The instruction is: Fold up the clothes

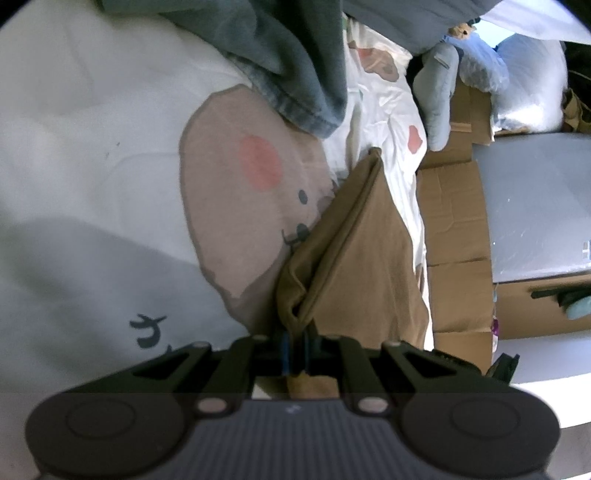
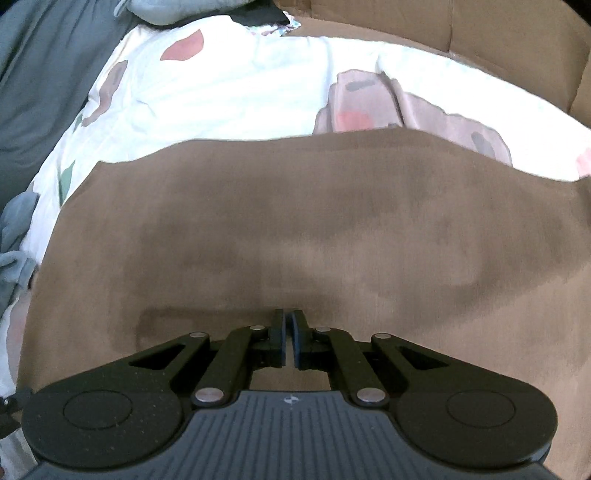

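Observation:
A brown garment [image 1: 354,251] lies on the white bed sheet [image 1: 92,147], its near fold raised into a ridge. My left gripper [image 1: 295,347] is shut on that raised fold, and a bit of brown cloth shows behind the pads. In the right wrist view the same brown garment [image 2: 314,221] spreads wide and flat, filling the middle of the view. My right gripper [image 2: 288,319] points steeply down at it, with its jaws closed to a thin slit on the cloth's near edge. The garment's far edge runs across the printed sheet [image 2: 240,96].
A blue-grey denim piece [image 1: 295,62] lies on the sheet beyond the brown garment. Cardboard boxes [image 1: 458,229] and a grey flat surface [image 1: 535,206] stand past the bed's right edge. Cardboard [image 2: 461,29] also borders the far side, and grey cloth [image 2: 33,85] lies left.

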The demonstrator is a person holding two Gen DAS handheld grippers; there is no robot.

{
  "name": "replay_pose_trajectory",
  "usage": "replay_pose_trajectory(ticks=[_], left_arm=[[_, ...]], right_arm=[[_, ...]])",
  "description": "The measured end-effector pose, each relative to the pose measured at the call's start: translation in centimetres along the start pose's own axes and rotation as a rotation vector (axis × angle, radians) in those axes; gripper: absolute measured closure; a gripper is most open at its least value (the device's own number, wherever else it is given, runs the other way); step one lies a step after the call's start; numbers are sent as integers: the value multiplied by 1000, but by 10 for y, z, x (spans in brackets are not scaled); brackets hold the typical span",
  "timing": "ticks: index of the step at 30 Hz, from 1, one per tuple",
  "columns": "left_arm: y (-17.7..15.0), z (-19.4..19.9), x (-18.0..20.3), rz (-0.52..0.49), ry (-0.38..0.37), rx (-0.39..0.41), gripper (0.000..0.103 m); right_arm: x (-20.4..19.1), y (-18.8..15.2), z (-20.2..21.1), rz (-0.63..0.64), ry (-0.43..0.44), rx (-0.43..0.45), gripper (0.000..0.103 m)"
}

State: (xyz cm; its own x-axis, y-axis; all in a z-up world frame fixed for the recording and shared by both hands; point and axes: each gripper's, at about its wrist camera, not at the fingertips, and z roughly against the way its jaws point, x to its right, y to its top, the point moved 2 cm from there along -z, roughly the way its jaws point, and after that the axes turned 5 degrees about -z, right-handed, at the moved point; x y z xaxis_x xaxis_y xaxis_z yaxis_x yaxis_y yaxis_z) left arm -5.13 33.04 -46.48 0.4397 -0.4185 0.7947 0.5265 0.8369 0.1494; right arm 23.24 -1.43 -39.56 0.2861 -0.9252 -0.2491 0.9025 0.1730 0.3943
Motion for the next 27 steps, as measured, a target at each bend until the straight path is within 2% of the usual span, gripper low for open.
replay_pose_trajectory(ticks=[17,27], left_arm=[[3,-5,1,-10,-7,-5,95],[2,-5,2,-7,-9,1,95]], right_arm=[[-5,35,-18,-20,-29,88,95],[-4,73,-34,-63,-60,119,94]])
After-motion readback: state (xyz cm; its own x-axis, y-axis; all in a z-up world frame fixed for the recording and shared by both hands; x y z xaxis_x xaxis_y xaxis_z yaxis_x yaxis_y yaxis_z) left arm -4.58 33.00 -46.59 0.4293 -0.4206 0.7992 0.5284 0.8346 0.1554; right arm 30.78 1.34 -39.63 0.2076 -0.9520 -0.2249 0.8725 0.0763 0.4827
